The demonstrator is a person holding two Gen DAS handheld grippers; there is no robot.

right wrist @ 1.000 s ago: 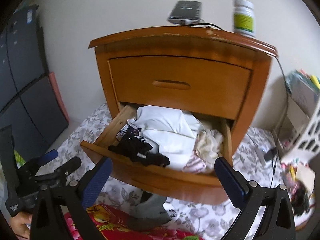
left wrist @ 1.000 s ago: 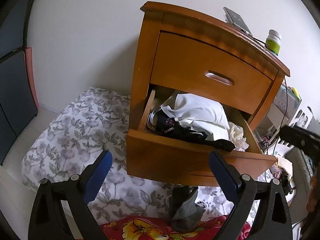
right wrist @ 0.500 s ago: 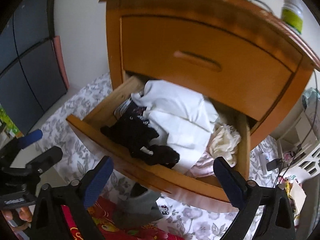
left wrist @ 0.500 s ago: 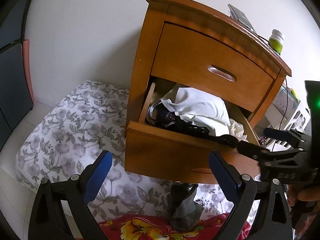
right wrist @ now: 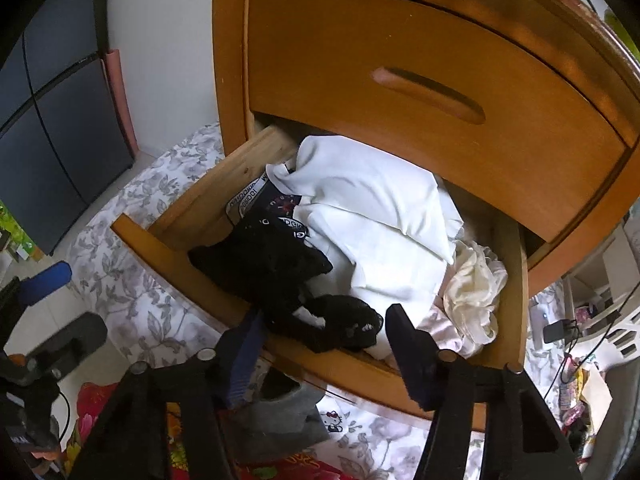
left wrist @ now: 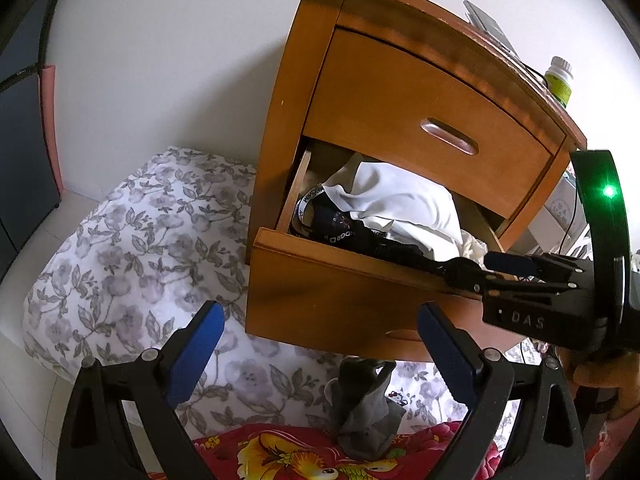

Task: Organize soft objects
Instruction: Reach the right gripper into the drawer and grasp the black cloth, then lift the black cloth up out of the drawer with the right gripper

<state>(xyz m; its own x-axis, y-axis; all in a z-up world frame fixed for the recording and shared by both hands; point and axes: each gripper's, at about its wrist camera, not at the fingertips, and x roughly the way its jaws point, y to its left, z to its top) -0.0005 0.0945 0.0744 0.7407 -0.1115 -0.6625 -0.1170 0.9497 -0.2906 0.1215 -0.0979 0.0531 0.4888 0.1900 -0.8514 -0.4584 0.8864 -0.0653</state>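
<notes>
A wooden nightstand's lower drawer [left wrist: 344, 280] is pulled open and stuffed with clothes: a white garment [right wrist: 372, 216], black socks and underwear [right wrist: 288, 276] draped over the front edge, and a cream cloth [right wrist: 476, 296]. My right gripper [right wrist: 324, 344] is open, its fingers straddling the black sock end [right wrist: 348, 326] at the drawer front [right wrist: 360, 376]; it also shows in the left wrist view [left wrist: 476, 270]. My left gripper [left wrist: 320, 344] is open and empty, below the drawer. A grey sock [left wrist: 364, 408] lies under the drawer front.
The upper drawer [left wrist: 432, 128] is closed. A bottle [left wrist: 560, 80] and a phone [left wrist: 488, 26] sit on the nightstand. A floral sheet [left wrist: 132, 264] covers the floor, with a red flowered cloth [left wrist: 280, 452] near me. Cables and a basket [right wrist: 600, 320] are at right.
My right gripper has moved forward and down to the drawer front, around the black sock. Its jaws have narrowed but remain open. The left gripper shifted slightly.
</notes>
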